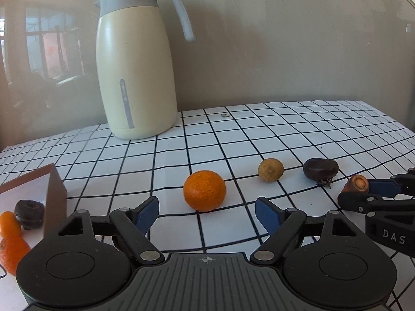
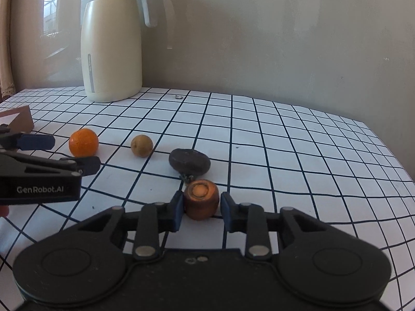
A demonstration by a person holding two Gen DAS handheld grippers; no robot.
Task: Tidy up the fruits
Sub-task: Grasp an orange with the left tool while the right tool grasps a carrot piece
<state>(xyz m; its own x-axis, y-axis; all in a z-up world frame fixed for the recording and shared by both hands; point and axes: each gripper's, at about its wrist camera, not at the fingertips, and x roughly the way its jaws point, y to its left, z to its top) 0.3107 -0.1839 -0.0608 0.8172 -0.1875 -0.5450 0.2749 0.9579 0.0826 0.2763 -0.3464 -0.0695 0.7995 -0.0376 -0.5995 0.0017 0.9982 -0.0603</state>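
**Two tools at work over four loose pieces**

Four pieces lay in a loose row across the middle of the checked worktop (image 2: 259, 134): a mandarin (image 1: 204, 190), a small yellowish fruit (image 1: 270, 170), a dark wrinkled fruit (image 2: 189, 161) and a carrot stub (image 2: 201, 199) nearest the front edge. A cardboard box (image 1: 53, 197) sat at the left edge, already holding orange and dark fruit. A cream thermos jug (image 1: 137, 62) stood near the back edge.

The right tool (image 2: 201, 208) had its pads pressed against the carrot stub's flanks, pinching it while it sat on the worktop. The left tool (image 1: 206, 212) stood spread and empty, the mandarin just ahead of its fingertips and roughly centred between them.

To do this step well, the right grip probably needed a straight lift, since the dark fruit lay just behind the stub and could be nudged. The left tool likely had to advance until its pads flanked the mandarin's widest part before squeezing, lest the round fruit roll away.
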